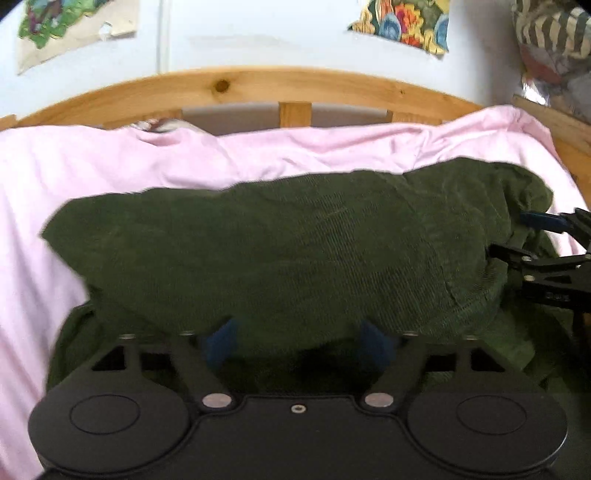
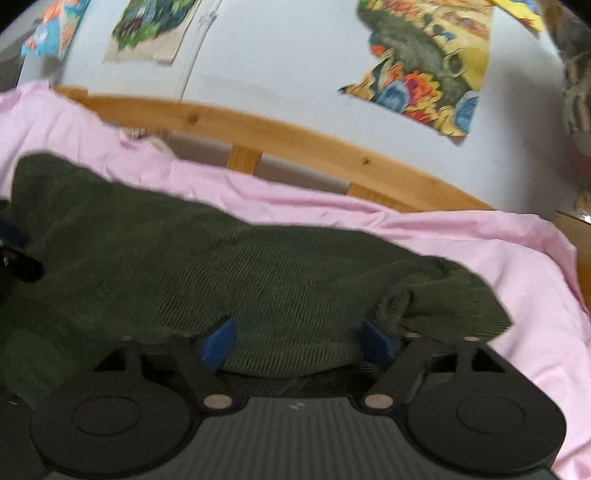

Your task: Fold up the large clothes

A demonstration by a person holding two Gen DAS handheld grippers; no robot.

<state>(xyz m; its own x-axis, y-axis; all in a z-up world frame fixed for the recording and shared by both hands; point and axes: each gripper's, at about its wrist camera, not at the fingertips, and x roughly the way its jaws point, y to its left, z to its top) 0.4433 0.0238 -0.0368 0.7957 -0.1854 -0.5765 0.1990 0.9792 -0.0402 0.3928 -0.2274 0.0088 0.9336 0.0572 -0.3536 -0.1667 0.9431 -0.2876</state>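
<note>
Evidently, from the left wrist, the green garment (image 1: 288, 251) is seen bunched on the pink sheet (image 1: 110, 166), draped over the wide-spread left gripper (image 1: 299, 341); grip cannot be told. From the right wrist, the right gripper (image 2: 301, 341) is likewise spread, cloth between; folding is judged partly done.

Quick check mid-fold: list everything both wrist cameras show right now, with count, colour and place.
garment: one, dark green corduroy, on the sheet, draped over both grippers' fingertips
sheet: one, pink, covering the bed
bed frame: one, light wood, behind the sheet
pictures: several, multicoloured, on the pale wall
striped bundle: one, grey and white, far right
left gripper: one, black with blue pads, open
right gripper: one, black with blue pads, open
</note>
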